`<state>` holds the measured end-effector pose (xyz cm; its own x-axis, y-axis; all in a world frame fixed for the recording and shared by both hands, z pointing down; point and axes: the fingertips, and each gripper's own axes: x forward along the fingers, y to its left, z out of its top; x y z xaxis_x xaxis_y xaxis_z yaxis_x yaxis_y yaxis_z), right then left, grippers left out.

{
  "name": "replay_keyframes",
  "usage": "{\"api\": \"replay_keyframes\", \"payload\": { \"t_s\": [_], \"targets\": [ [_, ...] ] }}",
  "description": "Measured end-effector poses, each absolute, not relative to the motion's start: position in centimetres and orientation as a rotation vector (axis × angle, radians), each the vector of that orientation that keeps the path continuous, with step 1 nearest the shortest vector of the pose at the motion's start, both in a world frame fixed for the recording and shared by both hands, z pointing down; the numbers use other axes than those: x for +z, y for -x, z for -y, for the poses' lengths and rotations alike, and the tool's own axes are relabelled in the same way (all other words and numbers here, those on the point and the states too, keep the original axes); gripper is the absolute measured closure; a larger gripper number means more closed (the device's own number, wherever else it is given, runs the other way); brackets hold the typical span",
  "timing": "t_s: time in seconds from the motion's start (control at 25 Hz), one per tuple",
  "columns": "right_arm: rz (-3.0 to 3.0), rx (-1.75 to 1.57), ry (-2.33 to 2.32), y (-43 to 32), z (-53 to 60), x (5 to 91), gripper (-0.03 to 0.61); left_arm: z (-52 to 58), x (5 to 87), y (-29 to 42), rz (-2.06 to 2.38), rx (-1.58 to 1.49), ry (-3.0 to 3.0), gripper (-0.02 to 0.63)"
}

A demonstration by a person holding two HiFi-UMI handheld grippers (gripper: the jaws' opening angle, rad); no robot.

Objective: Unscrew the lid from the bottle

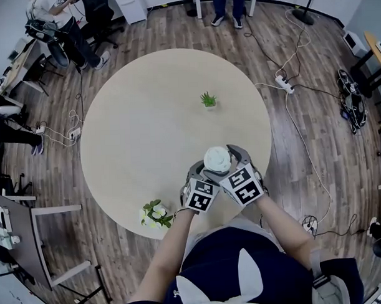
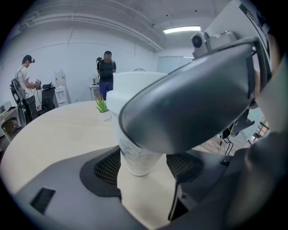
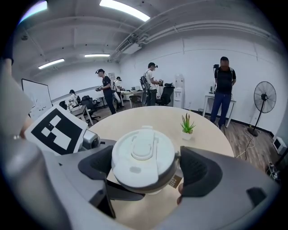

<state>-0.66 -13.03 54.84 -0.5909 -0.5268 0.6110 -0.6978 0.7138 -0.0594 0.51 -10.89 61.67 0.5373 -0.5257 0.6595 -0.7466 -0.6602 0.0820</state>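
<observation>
My L tongs (image 2: 143, 167) clenched on bottle (image 2: 135, 152), near edge of tabletop (image 1: 145, 118), R tongs (image 3: 145, 173) released, spread wide round lid (image 3: 141, 159)

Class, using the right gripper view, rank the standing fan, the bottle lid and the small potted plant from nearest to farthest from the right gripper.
1. Bottle lid, between the open jaws.
2. Potted plant, on the table, right of centre.
3. Standing fan, far right, beyond the table.

table (image 1: 127, 119) round | potted plant (image 1: 208, 101) mid-table | white flowers (image 1: 156, 213) near edge | power strip (image 1: 284, 84) on floor
</observation>
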Motion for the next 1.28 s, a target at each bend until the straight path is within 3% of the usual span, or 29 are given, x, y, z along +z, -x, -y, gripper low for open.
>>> {"api": "replay_keyframes", "payload": {
  "t_s": [0.8,1.08,1.28],
  "targets": [
    [2.410,0.267,-0.693,0.9,12.0,53.9,0.147,10.9,61.6,-0.5,1.047,0.869,-2.426,0.290],
    [2.342,0.426,-0.937,0.2,12.7,55.2,0.087,10.8,61.7,-0.3,1.050,0.870,-2.423,0.290],
    [2.302,0.559,-0.945,0.5,12.3,55.6,0.126,10.7,61.7,-0.2,1.055,0.871,-2.421,0.290]
  ]
}}
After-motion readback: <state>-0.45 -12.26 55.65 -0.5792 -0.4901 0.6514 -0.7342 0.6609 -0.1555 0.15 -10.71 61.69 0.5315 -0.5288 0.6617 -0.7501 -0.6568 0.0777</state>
